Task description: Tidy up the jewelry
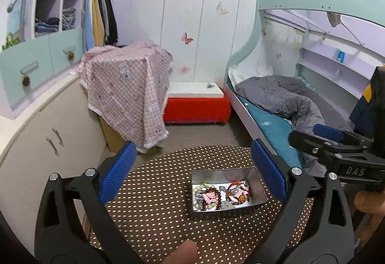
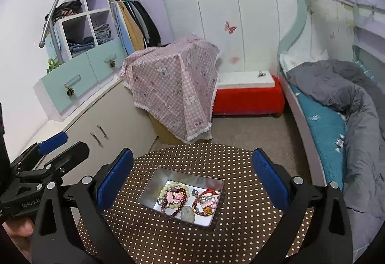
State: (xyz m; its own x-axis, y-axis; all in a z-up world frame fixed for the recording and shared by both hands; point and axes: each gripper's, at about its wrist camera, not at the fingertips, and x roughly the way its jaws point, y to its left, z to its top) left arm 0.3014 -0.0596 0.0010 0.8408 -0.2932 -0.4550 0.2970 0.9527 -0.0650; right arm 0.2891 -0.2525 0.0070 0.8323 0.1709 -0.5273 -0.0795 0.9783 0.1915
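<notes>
A: How do the two tongs sit?

B: In the left wrist view the left tongs [image 1: 193,172] fill the lower half of the frame, tilted down over the dotted brown surface [image 1: 149,213], blue pads spread wide with nothing between them. A fingertip [image 1: 182,252] pokes in at the bottom edge.

A: And the other pair?

B: The right tongs [image 2: 192,178] have the same pose in the right wrist view: angled down, pads released and empty. Each pair also shows in the other's view, at the far side edge.

A: Where is the jewelry?

B: In the open metal tin [image 2: 154,181] on the surface, low and centre in both views. Inside lie a pale bead bracelet [image 2: 168,186], a dark red bead bracelet [image 2: 181,204] and a red bangle [image 2: 204,194] tangled with pink charms.

A: Anything hard to read?

B: The pieces overlap, so I cannot count them. The surface's near edge is hidden by the tongs' black arms. The hand [image 2: 18,228] holding the left tongs is cut off at the lower left of the right wrist view, and the bed [image 2: 322,124] runs off the right edge
</notes>
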